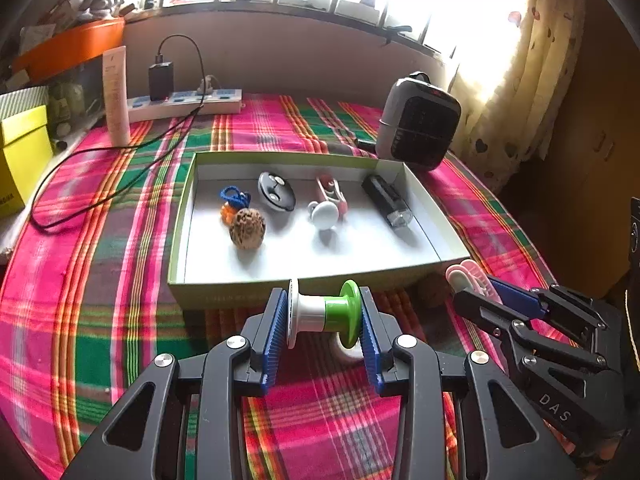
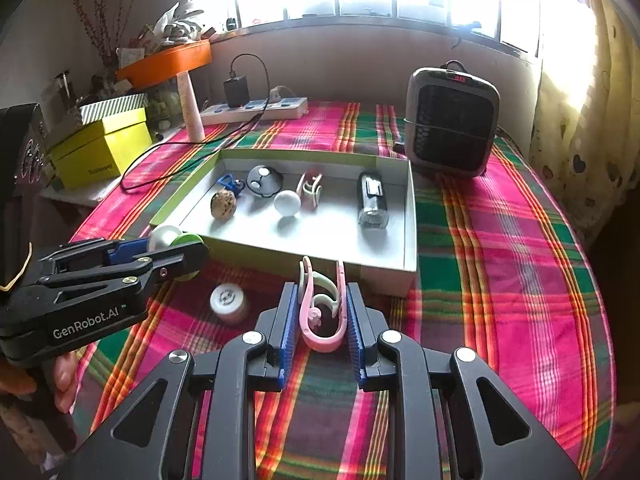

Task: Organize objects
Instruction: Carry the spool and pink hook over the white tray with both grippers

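My left gripper [image 1: 325, 312] is shut on a white and green spool [image 1: 324, 313], held just before the near wall of the shallow green-rimmed box [image 1: 224, 294]. It also shows in the right wrist view [image 2: 176, 246]. My right gripper [image 2: 322, 304] is shut on a pink and pale green clip [image 2: 322, 308], near the box's front wall [image 2: 384, 280]; it shows in the left wrist view [image 1: 480, 284]. In the box lie a brown ball [image 1: 247, 228], a blue and orange toy [image 1: 234, 202], a black round thing [image 1: 276, 191], a white knob [image 1: 325, 213], a red clip [image 1: 331, 192] and a black lighter-like item [image 1: 387, 200].
A small white cap [image 2: 228, 302] lies on the plaid cloth between the grippers. A grey heater [image 2: 452, 118] stands behind the box at right. A power strip [image 1: 186, 102] with a charger and cable, a white tube [image 1: 116, 96] and a yellow box [image 2: 100, 148] are at the back left.
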The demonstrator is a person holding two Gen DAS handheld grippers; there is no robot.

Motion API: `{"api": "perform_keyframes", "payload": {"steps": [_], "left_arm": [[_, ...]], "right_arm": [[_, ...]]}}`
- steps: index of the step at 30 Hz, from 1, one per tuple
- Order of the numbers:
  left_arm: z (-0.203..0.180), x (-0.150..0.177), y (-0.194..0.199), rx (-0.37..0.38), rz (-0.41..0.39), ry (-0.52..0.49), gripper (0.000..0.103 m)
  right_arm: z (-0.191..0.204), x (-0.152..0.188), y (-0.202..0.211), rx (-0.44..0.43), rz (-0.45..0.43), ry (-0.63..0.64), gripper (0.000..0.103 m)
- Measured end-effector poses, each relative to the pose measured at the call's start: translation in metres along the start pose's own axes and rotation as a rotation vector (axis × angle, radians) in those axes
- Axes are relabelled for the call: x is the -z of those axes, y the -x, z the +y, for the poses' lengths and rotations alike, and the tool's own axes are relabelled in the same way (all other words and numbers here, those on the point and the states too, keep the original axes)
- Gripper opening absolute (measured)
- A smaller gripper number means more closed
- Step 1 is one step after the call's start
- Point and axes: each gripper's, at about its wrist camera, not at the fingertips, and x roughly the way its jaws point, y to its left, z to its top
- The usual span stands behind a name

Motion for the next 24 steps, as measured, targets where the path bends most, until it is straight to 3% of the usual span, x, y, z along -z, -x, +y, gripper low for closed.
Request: {"api": "perform_keyframes", "payload": {"steps": [24], "left_arm": [[0.002, -0.037, -0.042, -0.006, 0.029, -0.002, 0.033]], "right_arm": [[-0.016, -0.039, -0.047, 0.003, 0.043, 0.015, 0.024]]}}
